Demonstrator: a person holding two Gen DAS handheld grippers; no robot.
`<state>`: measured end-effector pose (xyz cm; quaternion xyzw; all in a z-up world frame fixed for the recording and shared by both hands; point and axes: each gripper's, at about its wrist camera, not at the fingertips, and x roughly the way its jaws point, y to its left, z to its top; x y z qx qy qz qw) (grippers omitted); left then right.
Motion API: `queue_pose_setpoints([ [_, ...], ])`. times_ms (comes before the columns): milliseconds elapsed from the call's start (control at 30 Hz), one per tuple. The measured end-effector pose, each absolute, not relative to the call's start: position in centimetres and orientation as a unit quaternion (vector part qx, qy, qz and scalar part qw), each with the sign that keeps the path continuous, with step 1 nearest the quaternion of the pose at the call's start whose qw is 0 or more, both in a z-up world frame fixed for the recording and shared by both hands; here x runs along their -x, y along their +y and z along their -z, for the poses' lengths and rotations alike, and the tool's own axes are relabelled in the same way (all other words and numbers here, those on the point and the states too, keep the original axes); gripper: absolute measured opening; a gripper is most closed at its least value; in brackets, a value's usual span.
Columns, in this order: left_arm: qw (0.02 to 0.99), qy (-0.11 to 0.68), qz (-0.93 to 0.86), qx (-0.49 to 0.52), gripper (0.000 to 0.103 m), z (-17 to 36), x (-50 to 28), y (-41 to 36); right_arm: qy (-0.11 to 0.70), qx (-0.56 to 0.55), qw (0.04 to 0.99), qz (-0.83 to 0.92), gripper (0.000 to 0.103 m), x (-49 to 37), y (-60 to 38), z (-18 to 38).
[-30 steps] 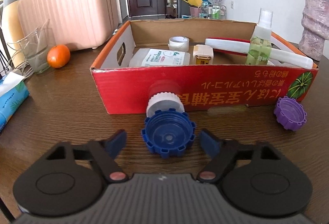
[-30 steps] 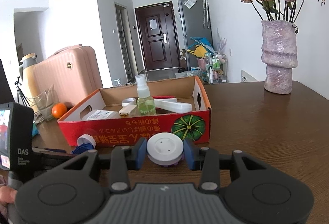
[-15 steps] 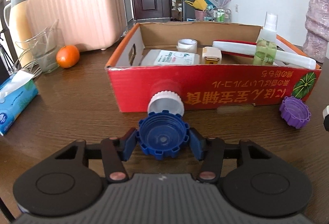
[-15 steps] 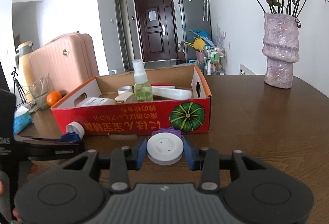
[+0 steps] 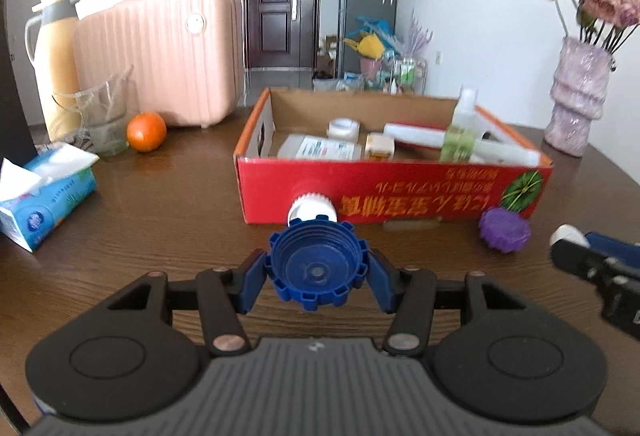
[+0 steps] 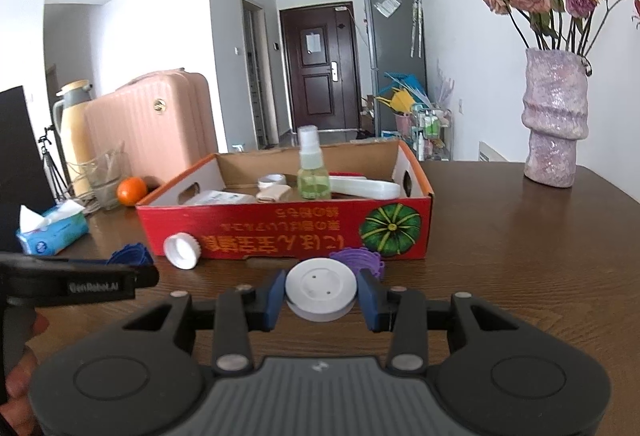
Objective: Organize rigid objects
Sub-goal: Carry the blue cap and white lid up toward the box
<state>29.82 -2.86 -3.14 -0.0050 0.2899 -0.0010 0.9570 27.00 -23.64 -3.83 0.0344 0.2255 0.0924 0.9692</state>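
Pinching caps: left claw (image 5: 318, 270) w/ blue cap (image 5: 318, 268), right claw (image 6: 321, 294) w/ white lid (image 6: 320, 286); box (image 6: 288, 226) part-filled, purple cap (image 5: 505, 230) & white cap (image 6: 182, 249) left on tabletop (image 6: 520, 256).

Cardboard box (image 5: 400, 192) sits mid-table (image 5: 160, 204). In it: tape roll (image 5: 343, 127) toward the back left, flat packet (image 5: 320, 148) before it, small carton (image 5: 379, 145) to the right, spray bottle (image 5: 460, 132) upright further right, long tube (image 5: 460, 146) lying behind the bottle. Ribbed cap (image 5: 313, 207) touches the box's front wall; toothed lid (image 5: 505, 229) on the table near the front right corner. Left of the box: orange (image 5: 146, 131), glass (image 5: 105, 120) beside it, flask (image 5: 54, 56) and suitcase (image 5: 168, 56) behind, tissue pack (image 5: 44, 200) nearest. Vase (image 6: 556, 120) stands well right, at the back.
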Motion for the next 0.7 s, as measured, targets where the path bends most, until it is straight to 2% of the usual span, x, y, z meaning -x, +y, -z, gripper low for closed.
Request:
queue_pose_setpoints([
  [700, 0.969, 0.247, 0.014, -0.001, 0.055, 0.3, -28.4, -3.4, 0.201, -0.040, 0.973, -0.104, 0.038, -27.2, -22.6, 1.9],
])
